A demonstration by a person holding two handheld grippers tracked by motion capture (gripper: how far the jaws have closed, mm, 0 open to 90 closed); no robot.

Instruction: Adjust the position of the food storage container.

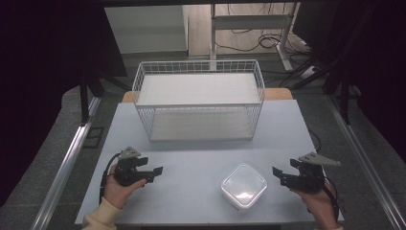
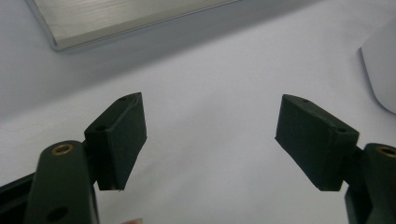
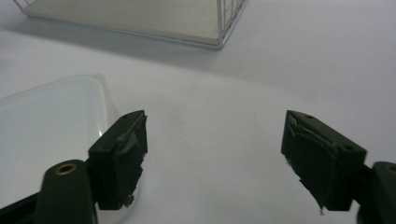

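Two spread grippers — left gripper (image 1: 154,173), right gripper (image 1: 280,176) — flanking unlabelled white container (image 1: 243,186).

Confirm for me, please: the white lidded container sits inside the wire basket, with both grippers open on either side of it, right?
Not quite: the white lidded container sits on the table in front of the wire basket, not inside it, as the high view shows. The left gripper and right gripper are open beside it.
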